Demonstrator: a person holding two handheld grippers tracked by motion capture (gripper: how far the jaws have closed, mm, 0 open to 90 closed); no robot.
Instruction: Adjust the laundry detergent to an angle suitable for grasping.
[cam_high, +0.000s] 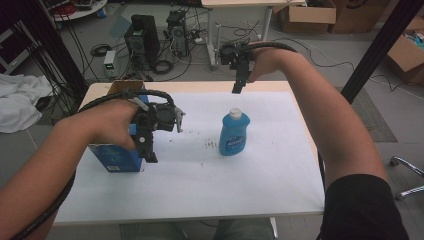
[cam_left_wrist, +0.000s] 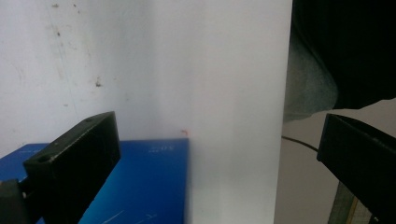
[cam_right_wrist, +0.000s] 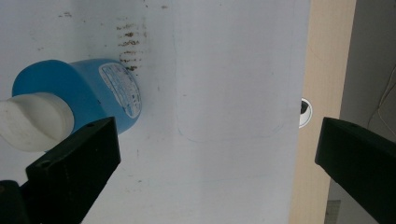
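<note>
The blue bottle (cam_high: 234, 134) stands upright near the middle of the white table (cam_high: 260, 180), white cap on top, with a patch of brown specks on the sheet just beside its base. My right gripper (cam_high: 239, 82) hangs above and beyond it, toward the far edge, jaws spread as wide as they go and nothing between them; in the right gripper view the bottle (cam_right_wrist: 88, 93) sits off to one side of my jaws, not between them. That is the main risk as I judge it: if I come straight down from here, one jaw may land on the cap or shoulder and tip the bottle (it looks tall and narrow, so it should topple easily). A grip on the tapering neck could also slip.

My left gripper (cam_high: 148, 142) is likewise wide open and holding nothing, hovering over the blue box (cam_high: 117, 159) at the table's left side. The box (cam_left_wrist: 140, 182) lies under one jaw there, so a careless dip could knock it, and it stands close enough to the table edge to be pushed off.
</note>
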